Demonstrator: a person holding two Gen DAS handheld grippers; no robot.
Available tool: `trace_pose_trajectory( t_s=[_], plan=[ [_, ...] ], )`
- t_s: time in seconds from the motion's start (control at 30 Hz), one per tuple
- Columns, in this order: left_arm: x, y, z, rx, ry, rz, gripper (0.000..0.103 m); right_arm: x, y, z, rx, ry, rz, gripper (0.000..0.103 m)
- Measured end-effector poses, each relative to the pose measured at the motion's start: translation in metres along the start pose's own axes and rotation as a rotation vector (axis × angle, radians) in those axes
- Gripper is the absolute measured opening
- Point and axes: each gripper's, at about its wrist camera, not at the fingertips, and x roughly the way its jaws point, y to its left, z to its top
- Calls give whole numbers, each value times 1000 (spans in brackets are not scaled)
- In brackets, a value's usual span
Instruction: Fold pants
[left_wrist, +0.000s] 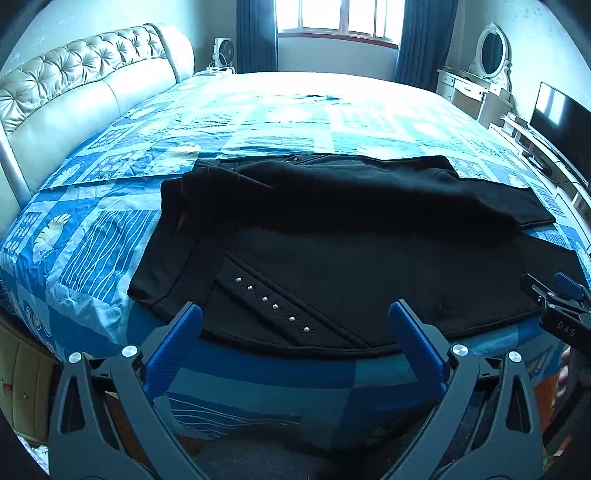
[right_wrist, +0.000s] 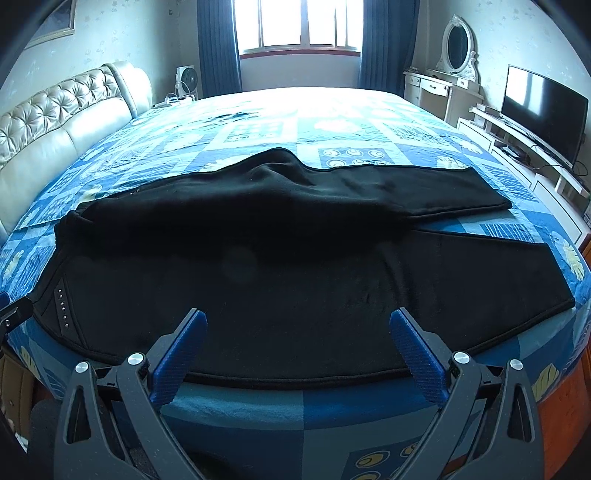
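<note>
Left wrist view: showed black pants (left_wrist: 332, 251) spread across the blue patterned bedspread (left_wrist: 92, 236) near the bed's front edge, waistband to the left, a studded pocket seam (left_wrist: 273, 306) nearest the camera. Had the left gripper (left_wrist: 295, 325) spread wide and holding nothing, poised just at the near hem.

Right wrist view: showed two legs splayed apart toward the right, cloth dark, soft, slightly humped in the middle. Had the right gripper (right_wrist: 297, 328) equally wide and empty. Judged barely begun; leg-on-leg fold and lengthwise folds left.
</note>
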Motion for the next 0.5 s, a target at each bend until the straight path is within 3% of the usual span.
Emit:
trace_pose_trajectory(
  t_s=[0.5],
  plan=[
    [8,3,-8,8,7,-4,101,3,0,-3,5,8,4,99]
  ],
)
